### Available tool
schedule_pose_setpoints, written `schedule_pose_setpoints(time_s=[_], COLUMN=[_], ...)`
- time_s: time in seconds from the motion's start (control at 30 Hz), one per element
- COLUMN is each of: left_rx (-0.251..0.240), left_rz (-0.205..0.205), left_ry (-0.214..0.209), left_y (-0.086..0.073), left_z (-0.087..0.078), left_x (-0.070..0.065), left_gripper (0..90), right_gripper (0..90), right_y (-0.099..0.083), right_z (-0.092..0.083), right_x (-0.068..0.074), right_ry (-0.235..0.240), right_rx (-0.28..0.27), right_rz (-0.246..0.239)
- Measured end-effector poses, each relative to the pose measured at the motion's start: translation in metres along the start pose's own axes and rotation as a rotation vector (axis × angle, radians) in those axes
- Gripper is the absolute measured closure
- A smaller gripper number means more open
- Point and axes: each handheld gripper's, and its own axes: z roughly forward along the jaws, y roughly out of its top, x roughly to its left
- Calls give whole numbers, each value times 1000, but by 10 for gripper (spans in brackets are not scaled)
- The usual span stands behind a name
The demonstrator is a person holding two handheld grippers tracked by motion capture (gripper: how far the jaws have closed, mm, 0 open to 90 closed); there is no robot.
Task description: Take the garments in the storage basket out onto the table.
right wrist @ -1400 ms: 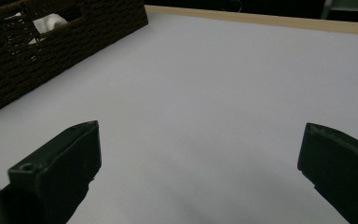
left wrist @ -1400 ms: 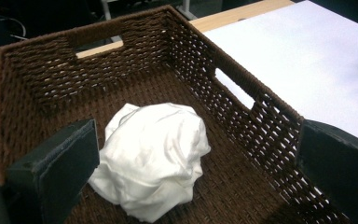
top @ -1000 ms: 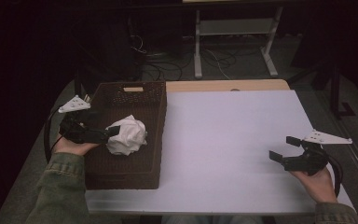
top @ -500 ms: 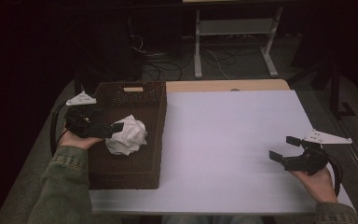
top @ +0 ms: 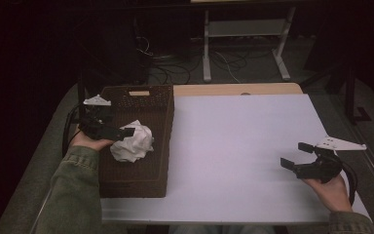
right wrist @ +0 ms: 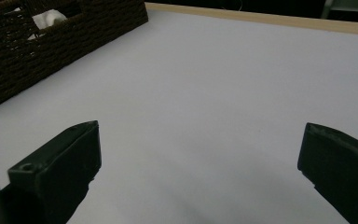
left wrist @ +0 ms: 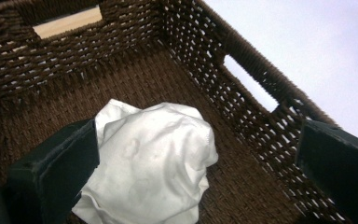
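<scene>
Crumpled white cloth [left wrist: 154, 158] lying in a loose ball on the woven floor of the brown wicker basket [top: 148, 100], toward its middle and apart from the walls; likely very light, soft and limp, ready to sag and unfold once lifted, not fragile, not slippery against rubbery pads; best taken by pinching a thick bunch of folds at the top or flank of the ball, rather than a thin edge that would let the rest trail and snag on the weave; left gripper [left wrist: 196, 154] low inside the basket with jaws spread wide, one black jaw touching or just beside the cloth's side, the other well apart near the slotted wall, nothing clamped; underside of the cloth and any loose corner beneath it hidden, so hard to tell how much fabric sits under the ball; contact between near jaw and cloth hard to judge from the left gripper view alone; in the high view, dim light and the left hand [top: 90, 141] masking part of the basket's near wall; right gripper [top: 306, 157] resting far off above the pale worktop [top: 243, 146], jaws released and empty; a scrap of white glimpsed through a basket handle slot in the right gripper view.
</scene>
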Motion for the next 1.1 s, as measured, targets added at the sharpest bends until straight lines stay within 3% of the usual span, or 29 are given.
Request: schedule_pose_setpoints(time_s=[0.2, 0.67, 1.1], left_rx=[54, 126, 182], left_rz=[15, -33, -71], left_ry=[14, 51, 38], left_y=[0, -2, -8], left_z=[13, 39, 60], left_x=[5, 21, 34], left_gripper=[0, 0, 0], right_gripper=[0, 0, 0], right_y=[0, 0, 0], right_z=[0, 1, 2], right_x=[0, 1, 1], right_ry=[2, 2, 6], right_rx=[2, 7, 13], right_rz=[-1, -4, -8])
